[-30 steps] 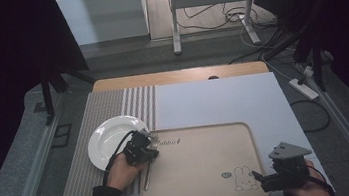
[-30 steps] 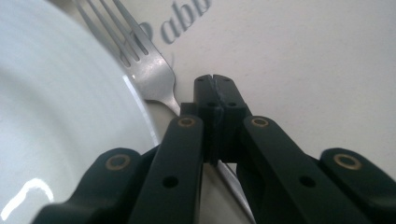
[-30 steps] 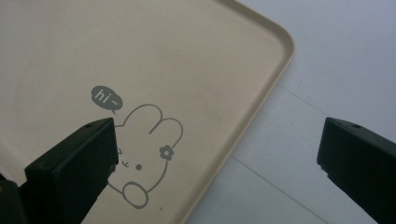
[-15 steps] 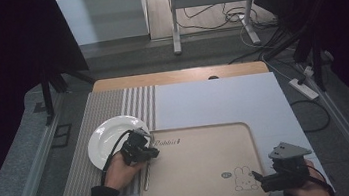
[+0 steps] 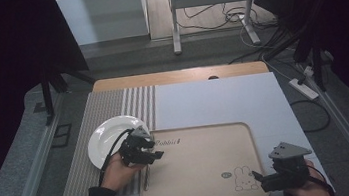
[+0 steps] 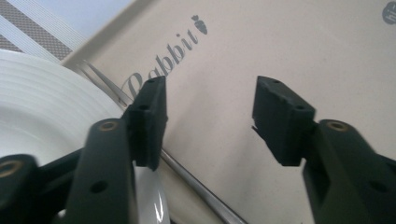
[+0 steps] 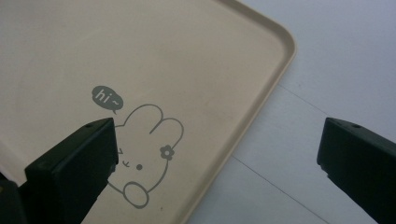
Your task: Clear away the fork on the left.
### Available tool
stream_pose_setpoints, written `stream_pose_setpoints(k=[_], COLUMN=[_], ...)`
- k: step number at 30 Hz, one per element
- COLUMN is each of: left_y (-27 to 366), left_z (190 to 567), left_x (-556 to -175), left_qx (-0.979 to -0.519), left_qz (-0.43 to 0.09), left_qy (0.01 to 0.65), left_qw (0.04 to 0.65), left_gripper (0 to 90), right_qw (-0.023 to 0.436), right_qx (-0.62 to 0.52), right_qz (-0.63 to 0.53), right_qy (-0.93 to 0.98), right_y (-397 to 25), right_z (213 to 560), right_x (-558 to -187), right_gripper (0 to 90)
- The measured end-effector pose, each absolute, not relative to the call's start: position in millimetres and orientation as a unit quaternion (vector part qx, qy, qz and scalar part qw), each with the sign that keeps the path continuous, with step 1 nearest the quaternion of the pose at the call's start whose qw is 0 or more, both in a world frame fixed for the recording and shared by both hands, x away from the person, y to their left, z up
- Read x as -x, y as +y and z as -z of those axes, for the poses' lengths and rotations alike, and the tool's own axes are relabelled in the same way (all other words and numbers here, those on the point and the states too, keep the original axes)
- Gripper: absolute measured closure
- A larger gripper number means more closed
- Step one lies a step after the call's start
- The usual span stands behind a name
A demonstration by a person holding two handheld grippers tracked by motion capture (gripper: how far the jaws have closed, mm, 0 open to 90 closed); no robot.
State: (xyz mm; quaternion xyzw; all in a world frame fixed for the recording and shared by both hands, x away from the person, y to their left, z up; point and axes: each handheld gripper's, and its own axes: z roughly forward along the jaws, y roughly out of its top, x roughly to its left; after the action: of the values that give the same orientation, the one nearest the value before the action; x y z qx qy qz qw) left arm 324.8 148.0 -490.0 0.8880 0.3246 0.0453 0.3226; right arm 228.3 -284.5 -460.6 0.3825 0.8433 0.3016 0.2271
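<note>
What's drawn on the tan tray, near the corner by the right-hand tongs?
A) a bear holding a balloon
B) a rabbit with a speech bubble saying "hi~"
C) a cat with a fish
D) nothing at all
B: the right gripper view shows a line-drawn rabbit with a "hi~" bubble on the tray, with the open right tongs astride that corner; the high view shows it there too.

My wooden table is carrying a pale blue mat and a striped grey placemat. A beige rectangular tray and a round white plate are lying on them.
</note>
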Motion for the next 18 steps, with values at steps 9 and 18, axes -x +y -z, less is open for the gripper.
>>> stream_pose_setpoints(k=[9, 18], left_y=[160, 169], left_z=[487, 483], left_x=[-324, -321], left_qx=[-0.872, -0.863], left_qz=[-0.038, -0.023], left_qy=[0.341, 0.351], left_qw=[0.349, 0.362], left_gripper=[26.1, 10.0], right_qw=[0.227, 0.227], right_qx=[-0.383, -0.383], right_qz=[-0.302, -0.302], right_qy=[0.843, 0.843], right_y=[-285, -285], right_z=[461, 461], right_x=[-228, -228], right_gripper=[0.0, 0.0])
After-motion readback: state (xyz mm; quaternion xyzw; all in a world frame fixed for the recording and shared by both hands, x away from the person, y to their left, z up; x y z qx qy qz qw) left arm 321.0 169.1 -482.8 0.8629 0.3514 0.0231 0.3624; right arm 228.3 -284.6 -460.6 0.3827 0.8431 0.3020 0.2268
